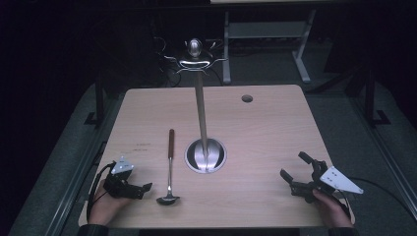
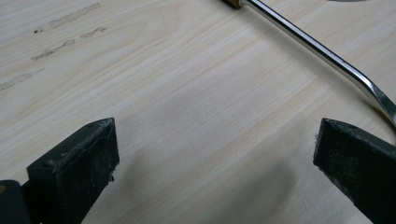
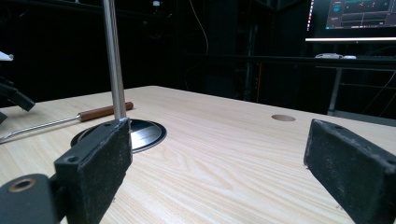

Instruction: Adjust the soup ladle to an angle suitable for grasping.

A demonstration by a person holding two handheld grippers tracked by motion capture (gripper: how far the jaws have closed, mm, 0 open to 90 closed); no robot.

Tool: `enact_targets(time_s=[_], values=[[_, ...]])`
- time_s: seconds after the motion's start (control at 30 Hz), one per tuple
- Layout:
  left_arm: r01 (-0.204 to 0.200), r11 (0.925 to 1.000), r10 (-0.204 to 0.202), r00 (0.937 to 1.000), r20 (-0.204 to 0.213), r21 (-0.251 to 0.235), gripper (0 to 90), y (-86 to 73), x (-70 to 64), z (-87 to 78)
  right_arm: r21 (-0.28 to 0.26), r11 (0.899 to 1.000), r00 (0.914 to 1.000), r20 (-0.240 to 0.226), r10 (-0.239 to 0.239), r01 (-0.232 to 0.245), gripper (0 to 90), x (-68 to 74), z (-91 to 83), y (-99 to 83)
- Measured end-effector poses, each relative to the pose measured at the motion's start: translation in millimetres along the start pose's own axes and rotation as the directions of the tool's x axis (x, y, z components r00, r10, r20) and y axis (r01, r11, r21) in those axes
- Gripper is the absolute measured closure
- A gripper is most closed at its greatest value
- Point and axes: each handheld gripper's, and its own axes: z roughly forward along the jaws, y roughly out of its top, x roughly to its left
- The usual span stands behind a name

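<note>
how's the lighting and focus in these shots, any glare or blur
High view: the table is lit while the surroundings fall to near black; the stand's round base glints. Left gripper view: the ladle's metal shaft carries a bright highlight, and the left gripper casts soft shadows on the wood. Right gripper view: the right gripper looks slightly soft up close, and the monitor glows against a dark background.

dim room, black surroundings, overhead light on wooden table (image 1: 265, 128) only, glare on steel stand base (image 1: 205, 155), soft shadows under jaws, left gripper view sharp, high view slightly soft, bright monitor (image 3: 352, 18) far back
</note>
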Motion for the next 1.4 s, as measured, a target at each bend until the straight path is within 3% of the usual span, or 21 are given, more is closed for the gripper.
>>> enact_targets(time_s=[0.1, 0.37, 0.4, 0.53, 0.6, 0.7, 0.73, 0.83, 0.97, 1.07, 1.4], values=[[0.009, 0.9999, -0.009, 1.0, 0.001, 0.008, 0.0, -0.7, 1.6, -1.2, -0.001, 1.0, 1.0, 0.0, -0.003, 0.003, 7.2, 0.1, 0.1, 0.0], [0.04, 0.9987, -0.039, 0.9988, 0.03, -0.033, 17.9, 5.8, -4.5, -12.2, -0.001, 1.0, 1.0, -0.004, -0.002, 0.002, 7.2, -0.1, 0.1, 0.0], [0.025, 0.9989, -0.024, 0.9992, 0.034, -0.04, 24.8, 7.2, -5.8, -14.8, -0.002, 1.0, 1.0, -0.004, -0.005, 0.005, 7.2, 0.0, 0.1, 0.0], [0.036, 0.9975, -0.035, 0.9991, 0.026, -0.061, 48.0, 12.2, -10.9, -17.6, -0.001, 1.0, 1.0, -0.001, -0.003, 0.003, 7.2, 0.0, 0.0, 0.0], [0.044, 0.9977, -0.043, 0.9989, 0.019, -0.052, 51.5, 15.0, -11.7, -17.2, -0.001, 1.0, 1.0, 0.0, -0.002, 0.002, 7.2, 0.0, 0.1, 0.0], [0.051, 0.9973, -0.05, 0.998, 0.038, -0.052, 69.6, 21.7, -12.4, -17.5, 0.0, 1.0, 1.0, -0.003, -0.005, 0.005, 7.2, -0.1, 0.4, 0.1], [0.04, 0.9978, -0.037, 0.9982, 0.048, -0.053, 79.7, 25.5, -12.5, -17.5, 0.001, 1.0, 1.0, -0.005, 0.001, -0.001, 7.2, -0.3, 0.2, 0.0], [0.037, 0.9982, -0.033, 0.9959, 0.084, -0.047, 87.8, 29.2, -14.4, -14.4, 0.0, 1.0, 1.0, -0.002, -0.002, 0.002, 7.2, -0.2, 0.2, 0.0], [0.005, 0.9997, -0.002, 0.9926, 0.122, -0.026, 90.0, 32.1, -20.3, -7.7, 0.003, 1.0, 1.0, -0.006, -0.007, 0.007, 7.2, -0.1, 0.8, 0.1], [-0.018, 0.9998, 0.019, 0.9859, 0.166, -0.012, 90.0, 35.9, -28.6, -2.2, 0.002, 1.0, 1.0, -0.004, -0.004, 0.004, 7.2, -0.3, 0.5, 0.1], [-0.065, 0.9976, 0.058, 0.9705, 0.234, 0.023, 90.0, 47.0, -49.7, 15.2, 0.002, 1.0, 1.0, -0.005, -0.005, 0.005, 7.2, -0.2, 0.6, 0.1]])
